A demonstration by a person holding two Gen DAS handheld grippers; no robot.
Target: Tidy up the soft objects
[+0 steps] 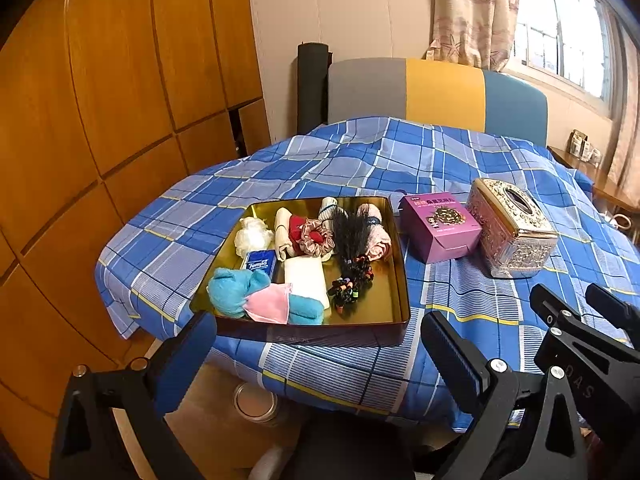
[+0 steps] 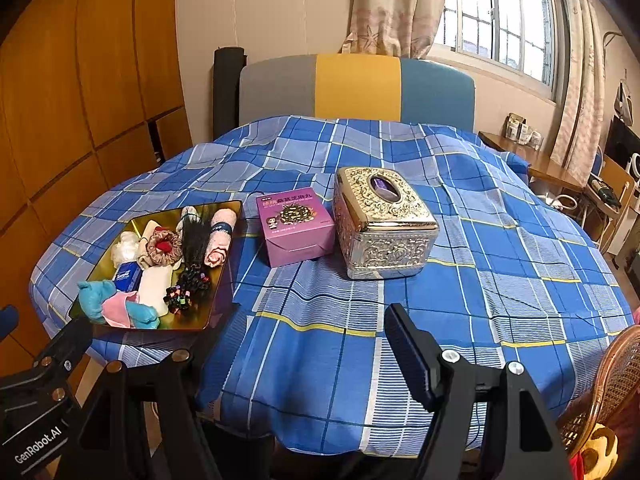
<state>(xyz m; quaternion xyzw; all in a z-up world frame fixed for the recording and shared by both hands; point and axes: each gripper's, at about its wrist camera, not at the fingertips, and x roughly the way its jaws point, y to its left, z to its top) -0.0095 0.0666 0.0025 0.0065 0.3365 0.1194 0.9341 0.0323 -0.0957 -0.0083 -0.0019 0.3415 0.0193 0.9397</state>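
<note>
A gold metal tray (image 1: 394, 312) (image 2: 230, 280) sits on the table's left part and holds soft things: a blue fluffy cloth (image 1: 232, 286) with a pink cloth (image 1: 270, 304), a white folded cloth (image 1: 306, 278), a Tempo tissue pack (image 1: 260, 266), a pink scrunchie (image 1: 316, 236), a rolled pink towel (image 2: 218, 240) and black hair ties (image 1: 348, 292). My left gripper (image 1: 320, 348) is open and empty, just in front of the tray. My right gripper (image 2: 304, 344) is open and empty over the table's front edge; it also shows in the left wrist view (image 1: 576, 304).
A purple carton (image 2: 296, 232) and an ornate silver tissue box (image 2: 384, 224) stand right of the tray on the blue plaid tablecloth (image 2: 480, 272). A chair back (image 2: 356, 84) is behind the table. Wooden cabinets stand left. A wicker object (image 2: 612, 380) is at the lower right.
</note>
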